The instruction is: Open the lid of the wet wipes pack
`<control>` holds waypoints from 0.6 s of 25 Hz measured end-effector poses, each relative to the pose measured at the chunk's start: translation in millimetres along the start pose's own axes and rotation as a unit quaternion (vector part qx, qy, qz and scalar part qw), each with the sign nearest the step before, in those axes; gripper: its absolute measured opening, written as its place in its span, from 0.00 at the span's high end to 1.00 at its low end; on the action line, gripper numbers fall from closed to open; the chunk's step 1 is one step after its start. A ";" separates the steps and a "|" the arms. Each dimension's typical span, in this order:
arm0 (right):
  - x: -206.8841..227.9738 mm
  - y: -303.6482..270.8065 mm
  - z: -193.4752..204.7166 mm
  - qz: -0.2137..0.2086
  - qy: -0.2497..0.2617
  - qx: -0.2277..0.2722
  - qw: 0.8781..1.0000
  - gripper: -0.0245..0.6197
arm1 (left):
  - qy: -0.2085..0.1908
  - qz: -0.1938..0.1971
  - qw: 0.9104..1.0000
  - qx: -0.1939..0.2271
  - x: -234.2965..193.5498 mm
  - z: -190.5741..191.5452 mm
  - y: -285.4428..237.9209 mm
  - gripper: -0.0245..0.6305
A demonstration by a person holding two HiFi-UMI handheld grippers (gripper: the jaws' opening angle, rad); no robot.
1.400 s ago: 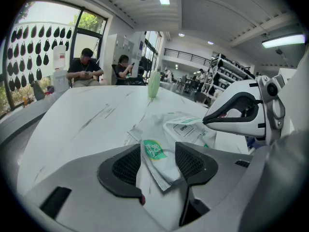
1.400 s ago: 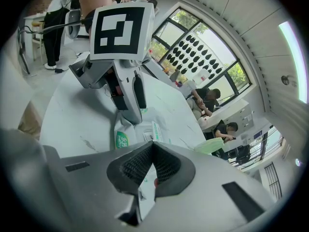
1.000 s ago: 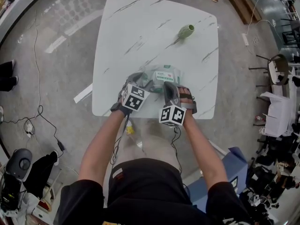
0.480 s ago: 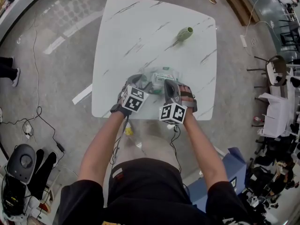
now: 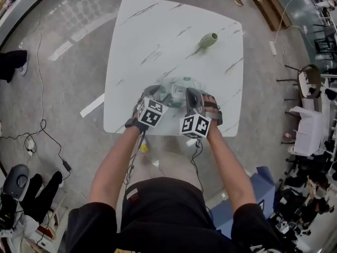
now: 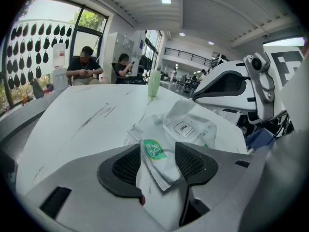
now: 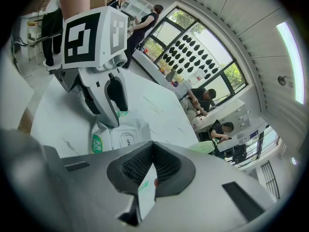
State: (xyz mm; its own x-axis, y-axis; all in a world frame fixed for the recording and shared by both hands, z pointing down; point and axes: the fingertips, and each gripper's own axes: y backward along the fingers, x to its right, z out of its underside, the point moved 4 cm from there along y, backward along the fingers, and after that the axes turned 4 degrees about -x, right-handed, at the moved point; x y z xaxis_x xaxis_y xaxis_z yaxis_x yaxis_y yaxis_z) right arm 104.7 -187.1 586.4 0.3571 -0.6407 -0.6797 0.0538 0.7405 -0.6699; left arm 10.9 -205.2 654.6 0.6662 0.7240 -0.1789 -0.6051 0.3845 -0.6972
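Both grippers meet at the wipes pack point(image 5: 176, 87), on the table point(image 5: 158, 36) at frame centre. The left gripper point(image 6: 157, 162) clamps its end; the right gripper point(image 7: 152, 167) is pinched shut on thin film (only the gripper views show the lid point(image 6: 185, 127), lying flat).

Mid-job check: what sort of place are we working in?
Likely a large shared hall or canteen-style lounge: seated people by tall windows, a marble-look table, and loose chairs nearby.
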 end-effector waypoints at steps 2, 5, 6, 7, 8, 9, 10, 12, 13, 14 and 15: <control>3.2 -1.2 -0.9 0.001 -0.001 -0.001 1.000 0.96 | 0.000 0.000 1.000 -0.001 -0.2 -0.3 0.4 0.59; 6.5 -3.6 -1.6 0.000 -0.001 -0.003 1.000 0.96 | 0.001 0.001 1.000 -0.001 -0.2 -0.4 0.5 0.59; 7.4 -4.5 -1.5 0.000 -0.001 -0.003 1.000 0.96 | 0.001 0.002 1.000 -0.001 -0.2 -0.5 0.5 0.59; 8.3 -5.3 -1.4 0.000 -0.001 -0.004 1.000 0.96 | 0.001 0.002 1.000 -0.001 -0.3 -0.7 0.5 0.59; 9.2 -6.0 -1.6 0.000 -0.002 -0.004 1.000 0.96 | 0.001 0.001 1.000 -0.001 -0.5 -0.7 0.7 0.59; 10.1 -6.7 -1.9 0.001 -0.002 -0.004 1.000 0.96 | 0.001 0.001 1.000 -0.001 -0.5 -0.5 0.8 0.59; 10.9 -7.2 -2.3 0.001 -0.002 -0.004 1.000 0.96 | 0.002 0.002 1.000 -0.002 -0.4 -0.1 1.0 0.59; 12.6 -8.6 -2.7 0.001 -0.003 -0.003 1.000 0.96 | 0.003 0.003 1.000 -0.003 -0.1 0.6 0.9 0.59; 13.7 -9.7 -2.8 0.001 -0.003 -0.003 1.000 0.96 | 0.003 0.003 1.000 -0.004 -0.3 0.7 0.7 0.59; 15.0 -11.0 -2.9 0.002 -0.003 -0.003 1.000 0.96 | 0.003 0.003 1.000 -0.004 -0.7 0.6 0.5 0.59; 16.3 -12.4 -3.0 0.002 -0.003 -0.003 1.000 0.96 | 0.003 0.003 1.000 -0.004 -1.1 0.3 0.4 0.59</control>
State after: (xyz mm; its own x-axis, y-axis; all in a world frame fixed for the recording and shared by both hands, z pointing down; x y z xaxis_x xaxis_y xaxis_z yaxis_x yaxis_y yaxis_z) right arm 107.1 -207.3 582.8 0.3623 -0.6373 -0.6801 0.0466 0.7412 -0.6696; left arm 9.8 -205.7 654.8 0.6647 0.7233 -0.1871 -0.6061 0.3757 -0.7011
